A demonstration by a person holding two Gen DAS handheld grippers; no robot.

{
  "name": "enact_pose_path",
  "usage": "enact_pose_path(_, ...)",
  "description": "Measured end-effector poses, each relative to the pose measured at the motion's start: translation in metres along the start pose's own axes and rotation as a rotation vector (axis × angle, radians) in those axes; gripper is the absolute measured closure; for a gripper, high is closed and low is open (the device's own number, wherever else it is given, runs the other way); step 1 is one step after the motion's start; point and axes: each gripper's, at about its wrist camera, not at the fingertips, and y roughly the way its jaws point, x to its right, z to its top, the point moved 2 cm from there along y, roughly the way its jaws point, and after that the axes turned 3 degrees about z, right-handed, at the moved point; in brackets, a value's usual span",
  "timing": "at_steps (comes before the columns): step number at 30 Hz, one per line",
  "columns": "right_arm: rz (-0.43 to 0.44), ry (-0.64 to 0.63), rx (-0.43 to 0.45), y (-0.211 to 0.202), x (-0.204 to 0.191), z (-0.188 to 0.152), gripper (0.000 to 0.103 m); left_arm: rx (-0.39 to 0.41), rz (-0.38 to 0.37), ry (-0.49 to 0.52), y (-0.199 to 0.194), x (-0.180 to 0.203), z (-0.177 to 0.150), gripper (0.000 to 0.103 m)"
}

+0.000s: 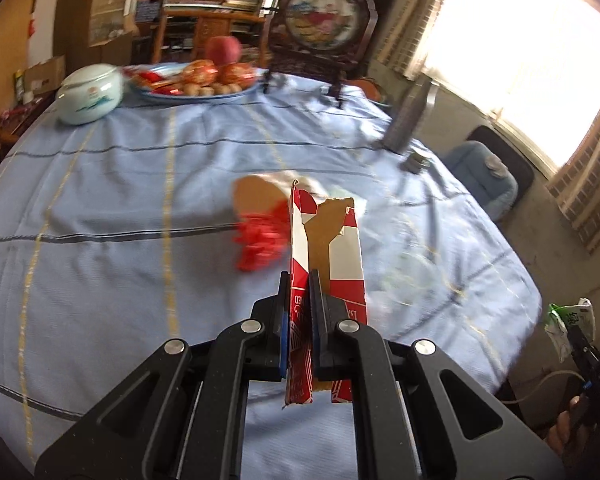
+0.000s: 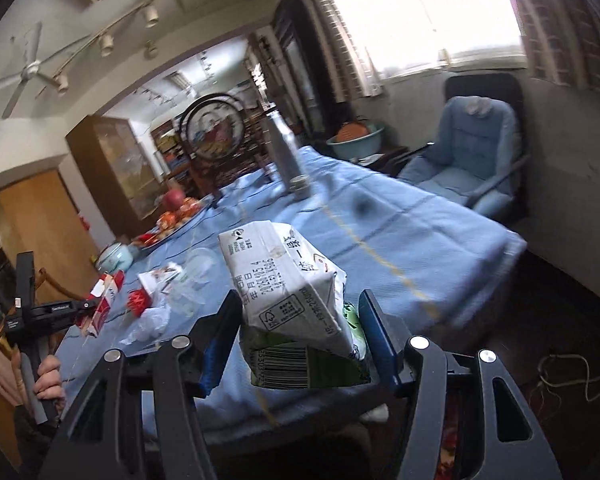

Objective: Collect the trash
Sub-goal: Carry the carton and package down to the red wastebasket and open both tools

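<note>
My left gripper (image 1: 300,280) clamped a torn red-and-white carton (image 1: 325,248) above the blue tablecloth (image 1: 120,200), with a red wrapper (image 1: 260,240) at ten o'clock of it. My right gripper (image 2: 300,300) pinched a crumpled milk carton (image 2: 288,280); clear plastic (image 2: 188,284) lay at nine o'clock.

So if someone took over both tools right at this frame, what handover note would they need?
Left tool: shut on the torn red-and-white carton, held above the table.
Right tool: clamped on the crushed green-and-white drink carton, off the table edge.
Done: two pieces picked up.
Left: red wrapper, clear plastic cup and white plastic scraps lie on the cloth. No bin in view; both cartons need dropping.
</note>
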Motion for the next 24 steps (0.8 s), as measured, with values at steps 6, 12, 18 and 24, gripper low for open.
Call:
enact_pose_path(6,-0.1,0.067,0.007,-0.032,0.056,-0.018,0.043,-0.015,-0.086,0.086,-0.001,0.064,-0.01,0.094)
enact_pose_path(12,-0.227,0.166,-0.088,-0.033,0.124,-0.065,0.043,-0.049,-0.185,0.174,0.008,0.134,-0.026,0.094)
enact_pose_path(18,-0.285,0.292,-0.262,0.007,0.186,-0.121,0.03,-0.106,-0.251,0.264,0.025,0.2,-0.043,0.094)
enact_pose_path(24,-0.283,0.406,-0.165,-0.012,0.217,-0.118,0.023,-0.177,-0.304,0.372,0.044,0.262,-0.071,0.094)
